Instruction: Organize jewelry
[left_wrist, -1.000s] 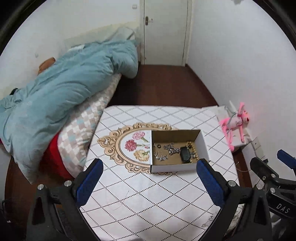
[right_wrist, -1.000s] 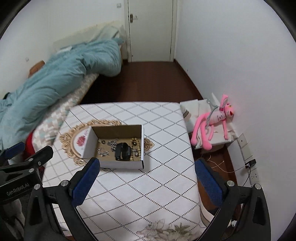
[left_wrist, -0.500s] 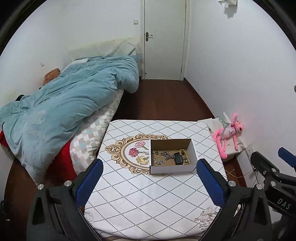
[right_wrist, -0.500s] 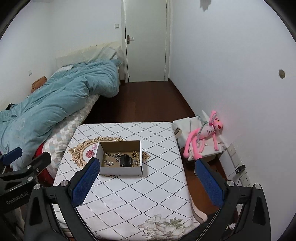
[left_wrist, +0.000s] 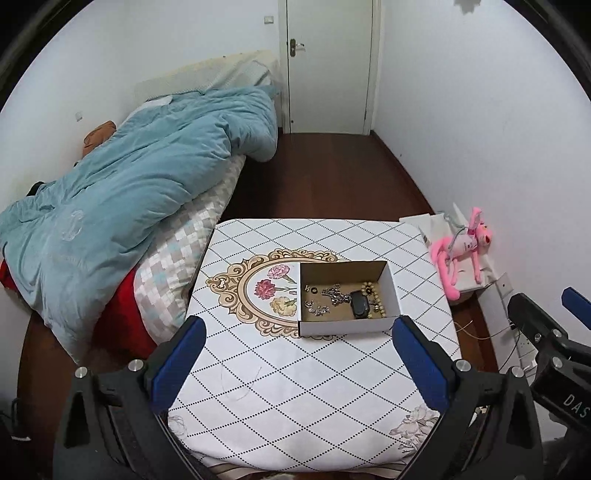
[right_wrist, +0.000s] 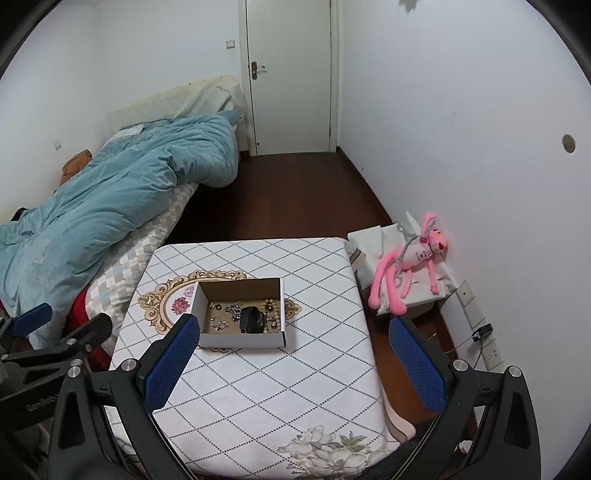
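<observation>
Jewelry (left_wrist: 341, 299) fills the cardboard box (left_wrist: 347, 326); left claw (left_wrist: 299, 354) and right claw (right_wrist: 295, 354) gape empty.

The left gripper (left_wrist: 297, 356) hangs with its jaws spread wide, the blue pads (left_wrist: 177, 363) angled outward on black arms and nothing between them. The right gripper (right_wrist: 295, 360) has the same pose, jaws fully apart and empty, its pads (right_wrist: 419, 365) splayed to either side. Each one shows at the edge of the other's view, so the two sit side by side, close but not touching.
</observation>
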